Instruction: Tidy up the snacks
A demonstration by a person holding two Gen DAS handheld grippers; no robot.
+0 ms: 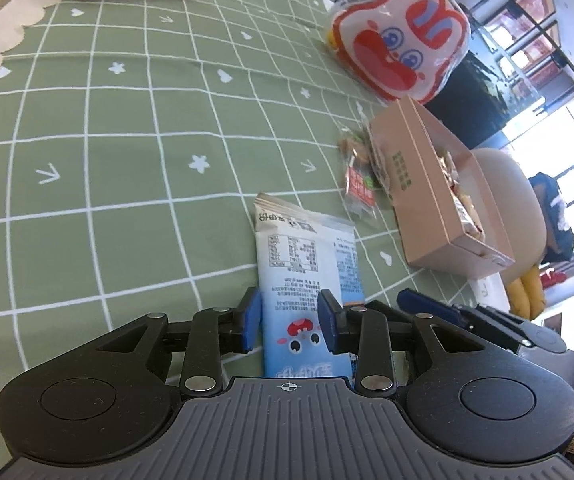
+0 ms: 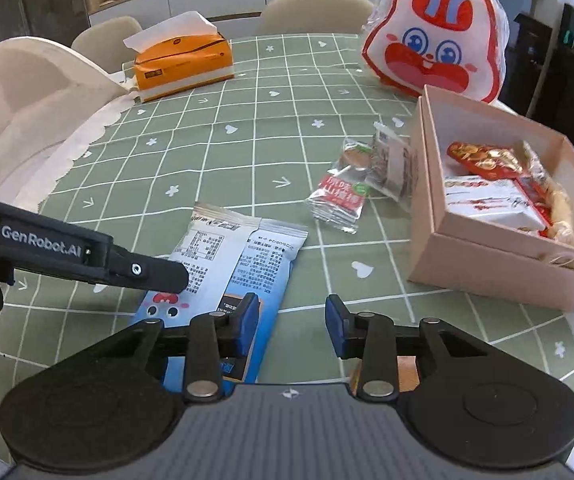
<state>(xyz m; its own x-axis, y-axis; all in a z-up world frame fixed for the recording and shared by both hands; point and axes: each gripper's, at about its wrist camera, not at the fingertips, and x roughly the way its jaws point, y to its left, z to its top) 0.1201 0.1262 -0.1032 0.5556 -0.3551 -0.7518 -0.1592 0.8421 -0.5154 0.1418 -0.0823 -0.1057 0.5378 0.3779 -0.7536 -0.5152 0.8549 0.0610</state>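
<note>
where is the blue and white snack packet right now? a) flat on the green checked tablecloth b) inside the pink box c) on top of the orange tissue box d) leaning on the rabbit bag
a: the blue and white snack packet lies flat on the green checked tablecloth, apart from the pink box.

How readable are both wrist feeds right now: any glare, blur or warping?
Left wrist view: windows blown out at right, tablecloth grid bowed by the fisheye. Right wrist view: even light, blue snack packet print sharp, grid curved toward the edges.
</note>
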